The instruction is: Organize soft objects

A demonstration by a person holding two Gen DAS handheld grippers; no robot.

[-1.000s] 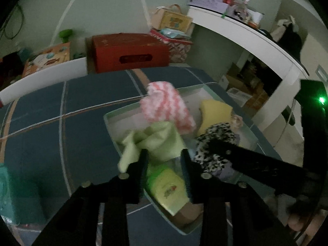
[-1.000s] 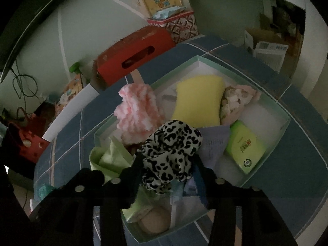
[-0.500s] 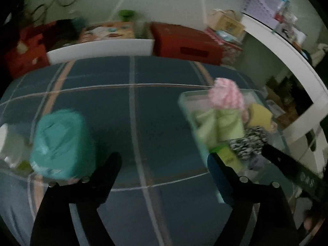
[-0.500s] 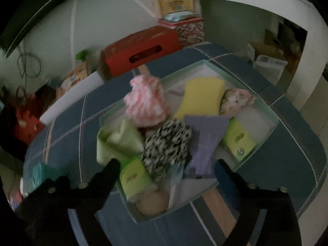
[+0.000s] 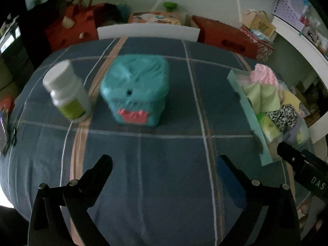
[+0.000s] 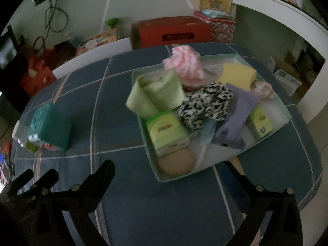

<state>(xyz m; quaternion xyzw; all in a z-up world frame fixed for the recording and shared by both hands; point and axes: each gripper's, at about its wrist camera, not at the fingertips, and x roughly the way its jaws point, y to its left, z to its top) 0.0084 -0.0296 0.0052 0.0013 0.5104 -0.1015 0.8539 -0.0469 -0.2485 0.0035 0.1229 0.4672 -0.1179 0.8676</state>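
A teal soft pack [image 5: 136, 90] stands on the blue checked cloth, straight ahead of my left gripper [image 5: 164, 160]. The left jaws are opening, with nothing between them. My right gripper [image 6: 168, 164] is open and empty, just short of the pale green box [image 6: 205, 170]. In the box lie a pink fluffy cloth [image 6: 185, 67], a green cloth [image 6: 157, 94], a leopard-print scrunchie [image 6: 207, 104], a yellow sponge [image 6: 237, 74], a purple cloth [image 6: 237, 112], two green packs [image 6: 166, 131] and a tan round pad [image 6: 176, 162]. The left wrist view shows the box [image 5: 249, 110] at its right edge.
A white bottle with a green label [image 5: 67, 94] stands just left of the teal pack. Beyond the table's far edge are a white board [image 5: 147, 32], a red box [image 6: 172, 31] and a red bag [image 5: 71, 26]. A white counter [image 6: 287, 14] runs along the right.
Both grippers opened: the left let go of the green pack, the right of the leopard scrunchie. The left swung away from the box to face the teal pack. The right drew back.
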